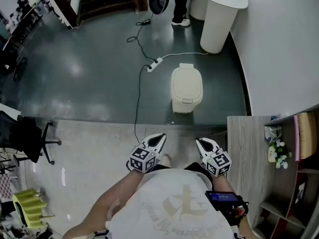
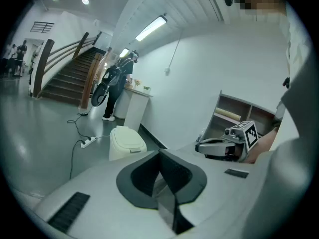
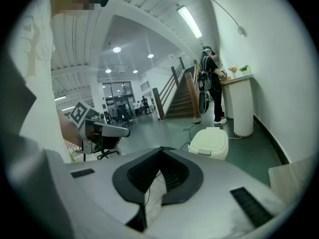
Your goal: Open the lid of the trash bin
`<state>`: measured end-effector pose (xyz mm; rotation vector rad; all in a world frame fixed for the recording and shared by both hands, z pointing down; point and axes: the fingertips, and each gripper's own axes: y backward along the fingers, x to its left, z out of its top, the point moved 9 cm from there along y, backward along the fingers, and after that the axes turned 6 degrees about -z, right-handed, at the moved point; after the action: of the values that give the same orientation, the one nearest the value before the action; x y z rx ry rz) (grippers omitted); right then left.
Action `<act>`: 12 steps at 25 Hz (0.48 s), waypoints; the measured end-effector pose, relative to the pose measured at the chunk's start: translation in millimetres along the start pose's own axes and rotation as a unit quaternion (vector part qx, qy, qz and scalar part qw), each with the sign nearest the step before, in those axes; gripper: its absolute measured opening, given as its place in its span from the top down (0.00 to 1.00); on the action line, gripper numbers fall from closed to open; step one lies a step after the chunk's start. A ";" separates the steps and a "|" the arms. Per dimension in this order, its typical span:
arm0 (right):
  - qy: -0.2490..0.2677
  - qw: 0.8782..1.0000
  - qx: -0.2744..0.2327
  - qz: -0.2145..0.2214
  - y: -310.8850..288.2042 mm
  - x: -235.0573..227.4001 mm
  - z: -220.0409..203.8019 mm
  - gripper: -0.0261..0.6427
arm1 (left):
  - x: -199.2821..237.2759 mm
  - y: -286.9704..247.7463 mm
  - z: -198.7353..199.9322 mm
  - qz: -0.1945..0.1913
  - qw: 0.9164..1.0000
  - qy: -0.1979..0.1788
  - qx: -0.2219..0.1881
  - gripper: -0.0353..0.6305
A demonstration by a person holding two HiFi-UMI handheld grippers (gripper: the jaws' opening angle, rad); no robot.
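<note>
The cream trash bin stands on the dark floor ahead of me, its lid down. It also shows in the left gripper view as the bin and in the right gripper view as the bin. My left gripper and right gripper are held side by side close to my body, well short of the bin and apart from it. Both are shut with nothing between the jaws. Each sees the other: the right gripper and the left gripper.
A power strip with cables lies on the floor left of the bin. A white pedestal and a standing person's shoe are beyond it. A wooden counter is at my right, an office chair at my left.
</note>
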<state>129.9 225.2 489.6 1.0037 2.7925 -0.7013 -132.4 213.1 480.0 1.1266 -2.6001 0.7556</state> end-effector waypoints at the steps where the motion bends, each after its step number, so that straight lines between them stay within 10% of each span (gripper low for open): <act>1: 0.003 1.000 0.000 0.000 4.1 -3.7 2.3 0.95 | -4.8 -1.6 1.6 0.000 1.000 0.000 -0.003 0.93; 12: 0.011 1.000 0.003 -0.008 28.3 -23.3 -0.6 0.95 | -30.9 -17.9 -6.5 -0.009 1.000 0.010 -0.008 0.93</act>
<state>165.8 231.1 484.6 0.9966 2.8234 -0.7045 -98.2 225.5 480.4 1.1306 -2.5719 0.7367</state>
